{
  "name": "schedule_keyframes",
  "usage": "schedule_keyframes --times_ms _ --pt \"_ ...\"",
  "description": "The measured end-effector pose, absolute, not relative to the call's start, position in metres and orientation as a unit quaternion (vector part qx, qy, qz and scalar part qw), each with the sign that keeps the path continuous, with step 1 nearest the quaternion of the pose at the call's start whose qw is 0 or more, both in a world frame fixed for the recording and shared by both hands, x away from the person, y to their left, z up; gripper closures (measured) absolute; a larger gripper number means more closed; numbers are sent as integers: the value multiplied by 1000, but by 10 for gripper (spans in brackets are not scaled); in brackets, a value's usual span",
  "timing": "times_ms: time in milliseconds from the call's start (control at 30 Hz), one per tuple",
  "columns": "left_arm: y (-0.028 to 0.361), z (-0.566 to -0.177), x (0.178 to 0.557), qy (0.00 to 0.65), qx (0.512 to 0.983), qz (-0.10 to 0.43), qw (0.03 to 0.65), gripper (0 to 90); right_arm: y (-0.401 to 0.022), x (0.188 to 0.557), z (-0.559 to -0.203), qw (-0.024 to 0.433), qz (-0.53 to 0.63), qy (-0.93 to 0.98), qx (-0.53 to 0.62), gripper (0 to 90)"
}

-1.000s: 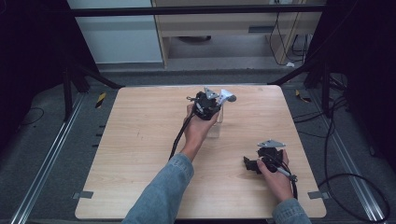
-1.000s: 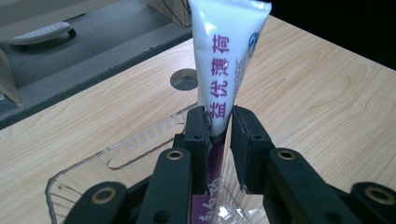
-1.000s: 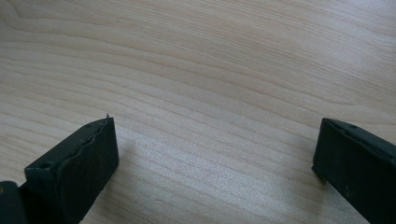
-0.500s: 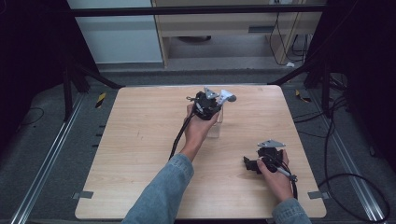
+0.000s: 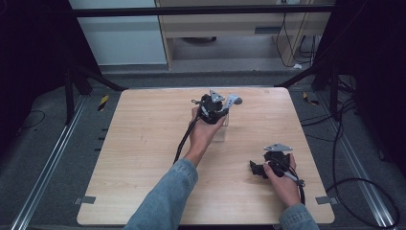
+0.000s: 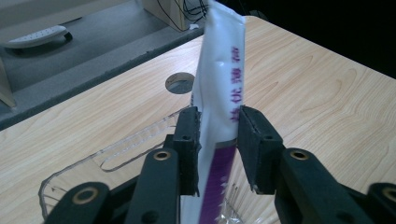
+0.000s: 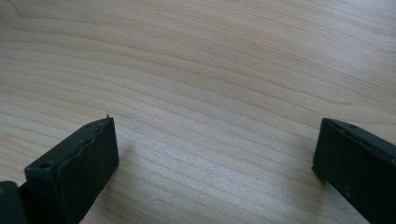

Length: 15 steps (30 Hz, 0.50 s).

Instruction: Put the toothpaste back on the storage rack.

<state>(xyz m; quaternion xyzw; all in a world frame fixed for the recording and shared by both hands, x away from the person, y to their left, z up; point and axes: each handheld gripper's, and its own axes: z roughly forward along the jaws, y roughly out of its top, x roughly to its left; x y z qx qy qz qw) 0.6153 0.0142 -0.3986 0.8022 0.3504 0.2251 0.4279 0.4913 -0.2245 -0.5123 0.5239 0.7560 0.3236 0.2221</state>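
- High view first: my left gripper (image 5: 221, 106) sits past the middle of the wooden table (image 5: 143, 158), over a clear plastic box (image 5: 220, 129).
- My left hand (image 5: 203, 132) holds it, and the black cable (image 5: 184, 139) runs back along my arm.
- Left gripper view: a white and purple tube (image 6: 219, 93) stands up between the two black jaws, with its bottom end down in the clear plastic box (image 6: 116, 154).
- One pad touches the tube. The other pad has a small gap beside it.
- These jaws have just been opening, so they are loose now and not pinching the tube.
- Farther right, my right gripper (image 5: 256, 167) rests low near the front edge of the table, well apart from the box.
- Right gripper view: its jaws stand wide apart, with bare wood (image 7: 210, 93) between them.
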Motion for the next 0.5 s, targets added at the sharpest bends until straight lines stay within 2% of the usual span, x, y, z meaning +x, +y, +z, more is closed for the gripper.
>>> schedule_keyframes --times_ms 500 --pt "16 -396 613 348 800 225 435 653 -225 491 -512 222 324 756 524 4"
